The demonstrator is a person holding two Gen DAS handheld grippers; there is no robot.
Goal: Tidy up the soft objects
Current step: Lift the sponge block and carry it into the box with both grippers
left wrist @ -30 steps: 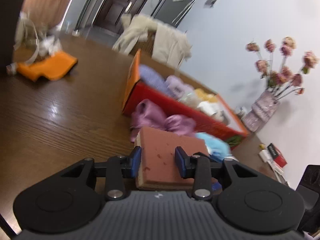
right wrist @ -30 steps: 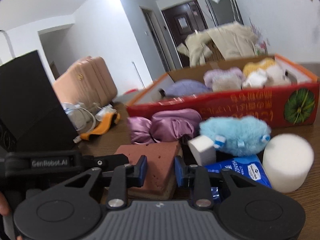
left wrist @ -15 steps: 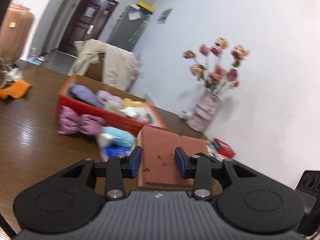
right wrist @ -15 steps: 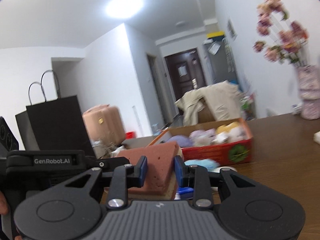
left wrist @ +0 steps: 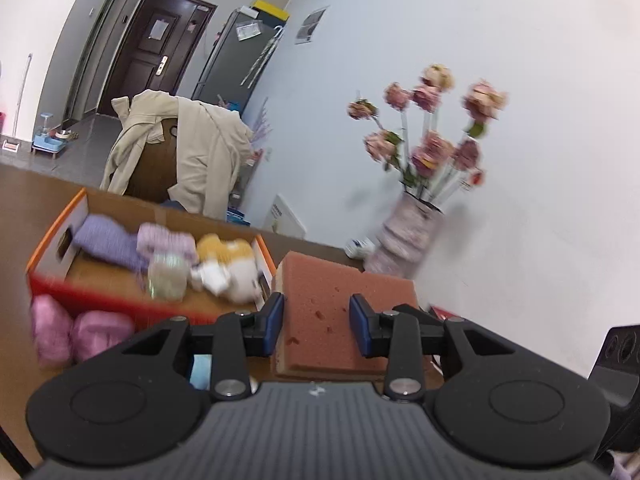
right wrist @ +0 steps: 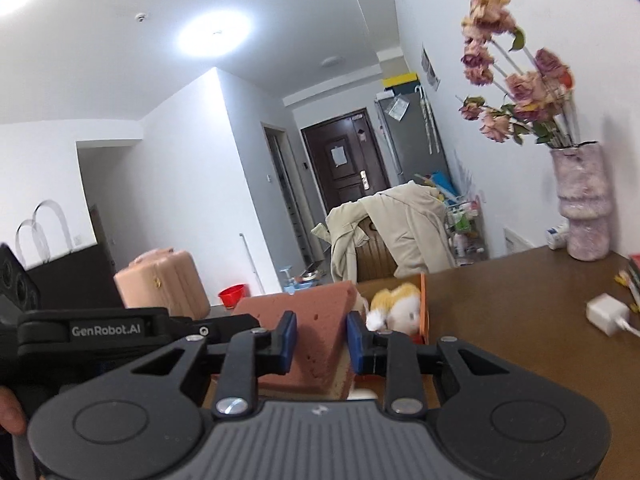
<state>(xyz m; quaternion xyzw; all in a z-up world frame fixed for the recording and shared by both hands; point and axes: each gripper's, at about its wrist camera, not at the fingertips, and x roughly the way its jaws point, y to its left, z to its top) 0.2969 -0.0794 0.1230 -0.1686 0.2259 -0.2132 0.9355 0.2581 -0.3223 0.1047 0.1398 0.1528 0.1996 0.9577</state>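
Note:
Both grippers grip one reddish-brown sponge with a tan underside, held up in the air. In the left wrist view my left gripper (left wrist: 316,330) is shut on the sponge (left wrist: 340,300). In the right wrist view my right gripper (right wrist: 322,342) is shut on the same sponge (right wrist: 316,316). The red and orange cardboard box (left wrist: 76,294) lies below and ahead on the table. It holds a purple plush (left wrist: 106,242), a pink one (left wrist: 164,240) and a yellow-white one (left wrist: 228,260). The yellow-white plush (right wrist: 394,306) also shows past the sponge.
A pink satin bundle (left wrist: 76,336) lies in front of the box. A vase of dried flowers (left wrist: 408,236) stands by the wall at the table's right. A white charger (right wrist: 606,314) lies on the wooden table (right wrist: 500,300). A chair draped with a beige coat (left wrist: 180,156) stands behind the box.
Both grippers have lifted the sponge off the table and carried it up toward the box. The views have tilted upward, and the blue plush and white foam cylinder have dropped out of sight.

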